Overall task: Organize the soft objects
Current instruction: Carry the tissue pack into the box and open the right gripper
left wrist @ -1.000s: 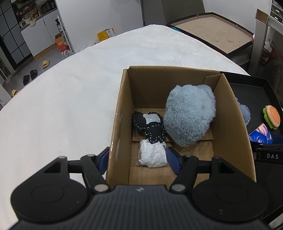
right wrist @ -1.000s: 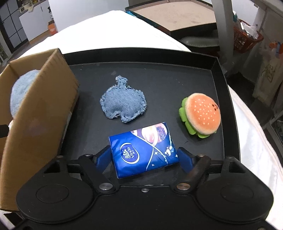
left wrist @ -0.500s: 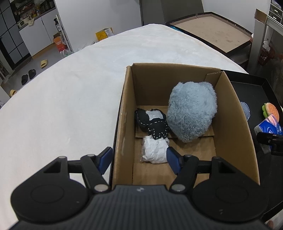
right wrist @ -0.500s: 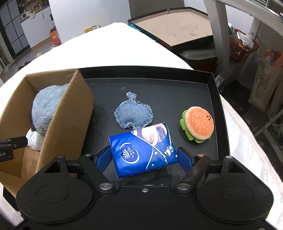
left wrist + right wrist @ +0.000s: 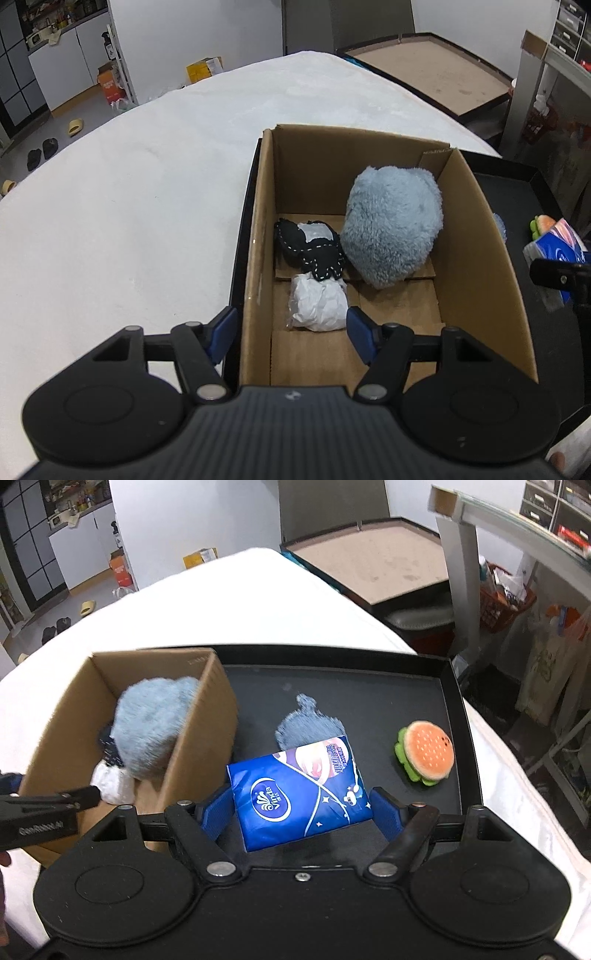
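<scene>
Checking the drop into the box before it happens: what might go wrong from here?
The tissue pack, held in the right gripper above the tray, may catch the box wall. Inside, the grey plush fills the far right, so the pack could land on it. The left gripper straddles the near-left wall, inviting a collision.

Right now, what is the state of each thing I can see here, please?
Blue tissue pack: held in the right tongs, lifted above the tray.
Left tongs: open, empty, over the box.
Brown cardboard box: open, partly filled.
Fluffy grey-blue plush: inside the box.
Denim pouch: lying flat on the black tray.
Burger plush: on the tray.
</scene>
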